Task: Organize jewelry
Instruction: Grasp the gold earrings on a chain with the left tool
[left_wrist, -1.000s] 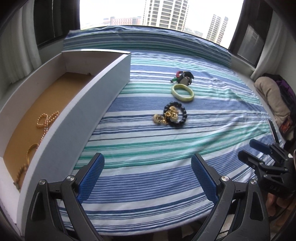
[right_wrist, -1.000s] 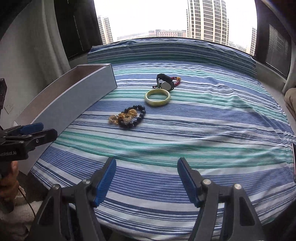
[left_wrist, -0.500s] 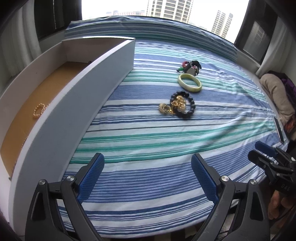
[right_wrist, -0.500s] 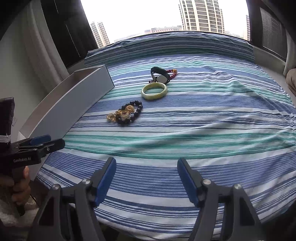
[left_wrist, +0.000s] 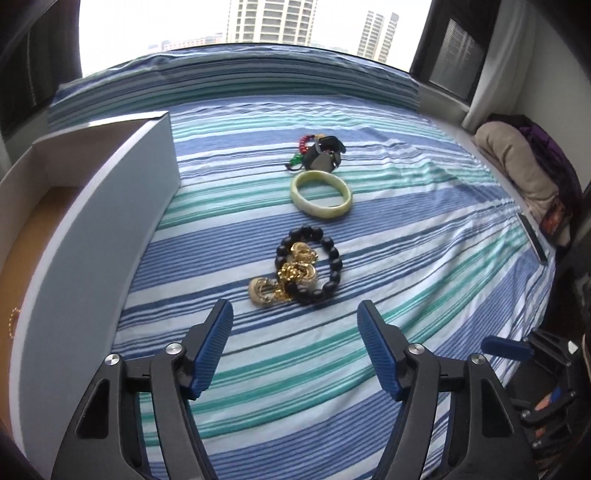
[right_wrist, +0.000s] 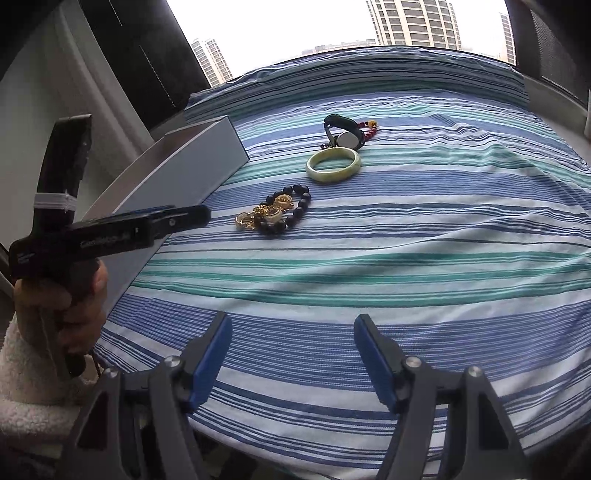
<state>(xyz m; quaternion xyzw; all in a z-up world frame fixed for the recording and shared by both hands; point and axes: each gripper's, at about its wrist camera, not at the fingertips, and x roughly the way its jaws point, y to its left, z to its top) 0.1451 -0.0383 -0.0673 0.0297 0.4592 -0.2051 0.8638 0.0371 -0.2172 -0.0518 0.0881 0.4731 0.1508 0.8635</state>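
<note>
A black bead bracelet (left_wrist: 330, 264) tangled with gold chains (left_wrist: 291, 275) lies on the striped cloth just beyond my open, empty left gripper (left_wrist: 295, 325). Behind it lie a pale green bangle (left_wrist: 320, 192) and a black watch with red beads (left_wrist: 321, 153). A white box (left_wrist: 107, 206) with a tan floor stands at the left and holds a gold bead strand (left_wrist: 14, 319). My right gripper (right_wrist: 291, 339) is open and empty over the cloth's near edge. It sees the bead bracelet (right_wrist: 291, 212), the bangle (right_wrist: 333, 163), the watch (right_wrist: 345, 134) and the left gripper (right_wrist: 177, 219) from the side.
The blue, green and white striped cloth (left_wrist: 424, 240) covers the whole surface up to a window. A beige and purple bundle (left_wrist: 524, 170) lies at the right edge. A dark flat object (left_wrist: 532, 236) lies near the cloth's right rim.
My left gripper has moved forward and right, from beside the box to just short of the black bead and gold chain pile. The right gripper has tilted slightly. Both stay open.
</note>
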